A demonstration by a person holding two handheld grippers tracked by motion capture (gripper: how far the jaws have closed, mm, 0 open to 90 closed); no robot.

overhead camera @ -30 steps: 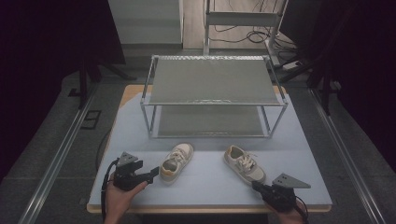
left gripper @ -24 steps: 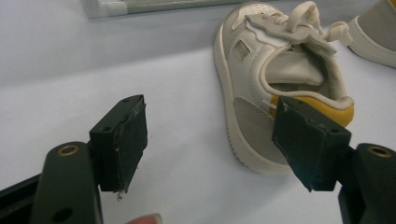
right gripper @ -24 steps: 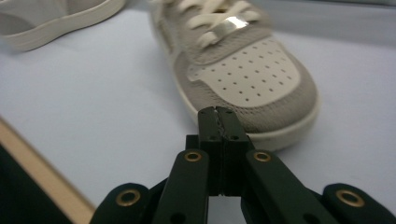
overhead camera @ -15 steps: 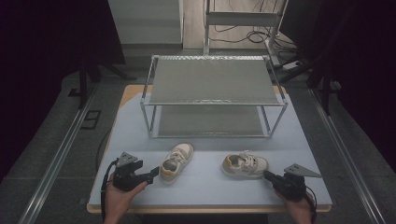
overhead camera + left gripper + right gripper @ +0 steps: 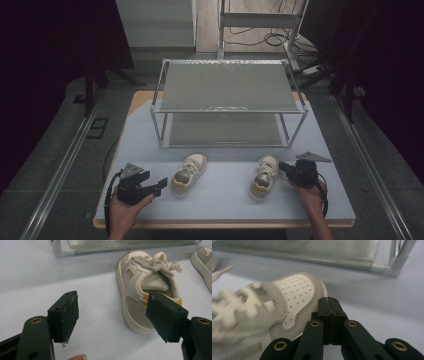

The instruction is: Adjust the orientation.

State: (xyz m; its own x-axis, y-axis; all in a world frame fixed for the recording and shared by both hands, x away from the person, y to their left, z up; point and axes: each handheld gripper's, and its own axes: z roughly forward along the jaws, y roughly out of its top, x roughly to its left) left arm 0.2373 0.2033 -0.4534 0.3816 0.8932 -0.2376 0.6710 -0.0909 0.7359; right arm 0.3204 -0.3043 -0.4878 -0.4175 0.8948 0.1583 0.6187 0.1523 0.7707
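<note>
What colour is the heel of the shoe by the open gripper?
Yellow, on the left shoe; the left gripper view shows it best.

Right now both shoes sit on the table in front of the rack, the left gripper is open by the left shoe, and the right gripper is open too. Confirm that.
Not quite. The right gripper is shut, its jaws pressed together with nothing between them, beside the right shoe; the right gripper view shows it. The rest stands: both shoes lie before the rack, and the left gripper is open by the left shoe.

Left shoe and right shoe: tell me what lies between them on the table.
Nothing: in the high view the stretch of table between the left shoe and the right shoe is bare.
</note>
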